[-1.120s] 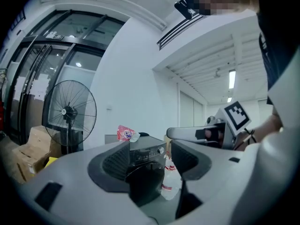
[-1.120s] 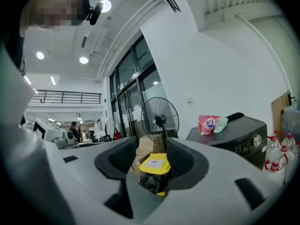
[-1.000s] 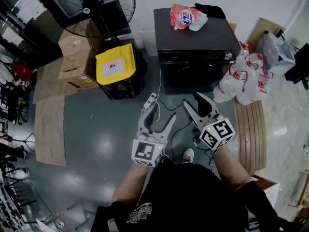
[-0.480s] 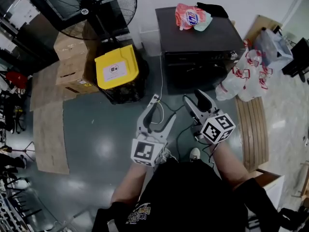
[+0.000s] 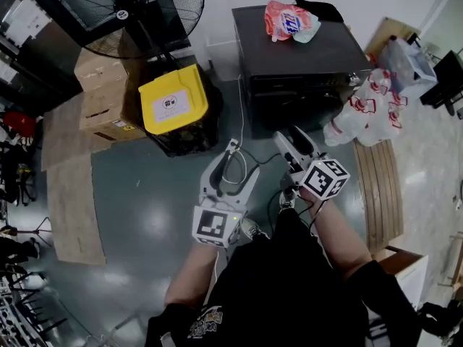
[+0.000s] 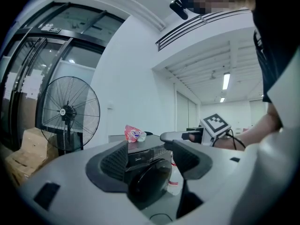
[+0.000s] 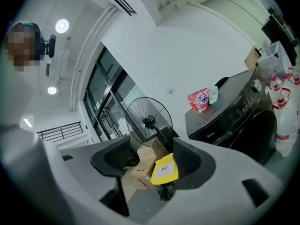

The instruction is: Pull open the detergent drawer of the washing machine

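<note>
The left gripper [image 5: 234, 165] has its jaws wide and empty. The right gripper [image 5: 288, 137] has just been opening its jaws, with nothing between them. Both are well apart from the black washing machine [image 5: 304, 63] ahead by the wall; its detergent drawer is too small to make out.

Pedestal fan [image 5: 134, 9], cardboard boxes [image 5: 101, 96], yellow-lidded bin [image 5: 172, 101] close together; white plastic bags [image 5: 362, 110] beside wooden bench [image 5: 376, 194]

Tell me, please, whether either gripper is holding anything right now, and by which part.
Nothing is held. The left gripper stands open and empty; the right gripper has just been opening, with nothing between its jaws.
</note>
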